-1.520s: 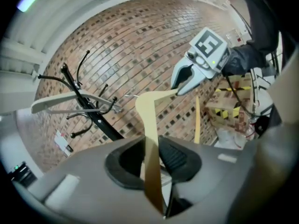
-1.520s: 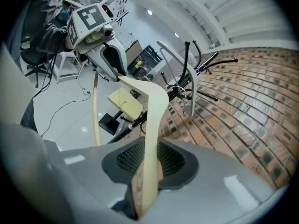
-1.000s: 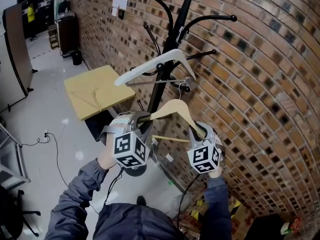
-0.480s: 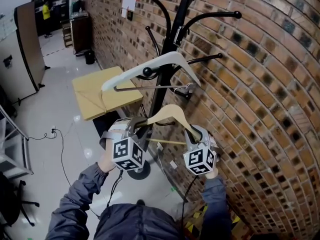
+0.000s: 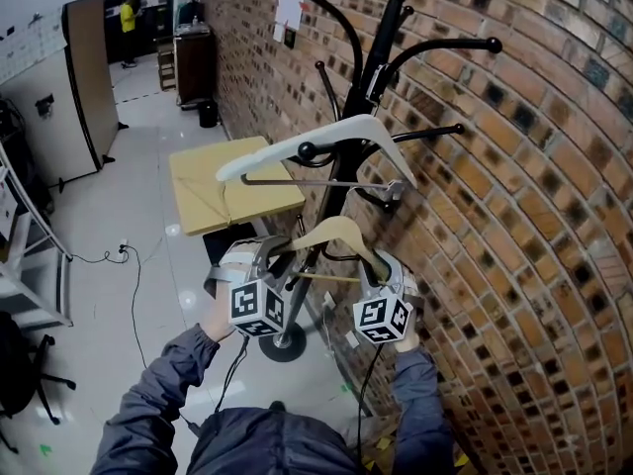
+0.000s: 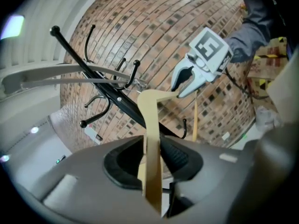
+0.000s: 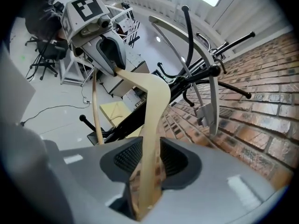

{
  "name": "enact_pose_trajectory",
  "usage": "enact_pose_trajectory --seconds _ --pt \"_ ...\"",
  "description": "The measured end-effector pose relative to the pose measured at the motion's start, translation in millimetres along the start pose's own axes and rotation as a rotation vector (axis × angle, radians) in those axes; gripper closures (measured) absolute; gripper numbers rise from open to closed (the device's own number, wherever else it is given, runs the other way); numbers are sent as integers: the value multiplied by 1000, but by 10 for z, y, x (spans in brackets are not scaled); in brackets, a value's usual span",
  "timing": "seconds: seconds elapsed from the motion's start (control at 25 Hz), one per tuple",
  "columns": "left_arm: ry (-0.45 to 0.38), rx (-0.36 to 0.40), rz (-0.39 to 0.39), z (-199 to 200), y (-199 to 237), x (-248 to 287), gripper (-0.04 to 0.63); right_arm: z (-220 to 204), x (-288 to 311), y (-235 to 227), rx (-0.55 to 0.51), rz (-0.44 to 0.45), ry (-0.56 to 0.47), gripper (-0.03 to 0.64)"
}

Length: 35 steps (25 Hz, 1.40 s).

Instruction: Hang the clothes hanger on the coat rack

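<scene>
Together two hand-held grippers [image 5: 269,253] [image 5: 384,268] clamp one wooden hanger [image 5: 336,229].

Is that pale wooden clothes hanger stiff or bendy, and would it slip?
Probably stiff: the pale wooden clothes hanger holds its arch with the left gripper and right gripper clamping its ends. Likely light, since its arms look thin. Its smooth surface might slip if gripped loosely.

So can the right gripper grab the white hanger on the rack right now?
Probably not: the right gripper is shut on the wooden hanger, and the white hanger hangs clear of it on the coat rack.
</scene>
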<state>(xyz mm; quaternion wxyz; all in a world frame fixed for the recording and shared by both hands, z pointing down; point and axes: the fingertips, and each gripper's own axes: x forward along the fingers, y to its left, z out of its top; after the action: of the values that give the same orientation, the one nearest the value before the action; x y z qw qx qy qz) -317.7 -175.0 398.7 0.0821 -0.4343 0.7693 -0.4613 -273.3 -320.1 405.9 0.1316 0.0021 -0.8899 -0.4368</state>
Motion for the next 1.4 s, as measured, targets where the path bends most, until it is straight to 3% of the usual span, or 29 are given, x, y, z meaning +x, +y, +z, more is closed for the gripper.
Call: enact_pose_trajectory --seconds 0.12,0.6,0.68,0.8,0.88,1.04,1.16,1.4 --pt "0 -9 37 -33 36 24 454 -31 20 -70 6 -39 -6 432" --pt "-6 -63 53 -141 -59 -60 445 -48 -320 -51 14 -70 -40 437" --pt "-50 -142 50 -120 -102 -188 446 66 -489 13 55 -68 -76 442" --pt "-164 -359 16 -54 -252 -483 451 198 -760 241 156 -42 -123 443" --pt "-211 -455 -7 -59 -436 -691 470 248 -903 467 223 -10 -150 443" --pt "-194 -492 -51 -250 -846 -972 483 263 -1123 873 292 35 -138 473" --pt "-186 -512 -72 -302 -977 -1114 486 203 -1193 1092 299 58 -124 513" --pt "-164 -564 -82 -432 -1129 -1297 500 131 -1251 1249 344 96 -97 522"
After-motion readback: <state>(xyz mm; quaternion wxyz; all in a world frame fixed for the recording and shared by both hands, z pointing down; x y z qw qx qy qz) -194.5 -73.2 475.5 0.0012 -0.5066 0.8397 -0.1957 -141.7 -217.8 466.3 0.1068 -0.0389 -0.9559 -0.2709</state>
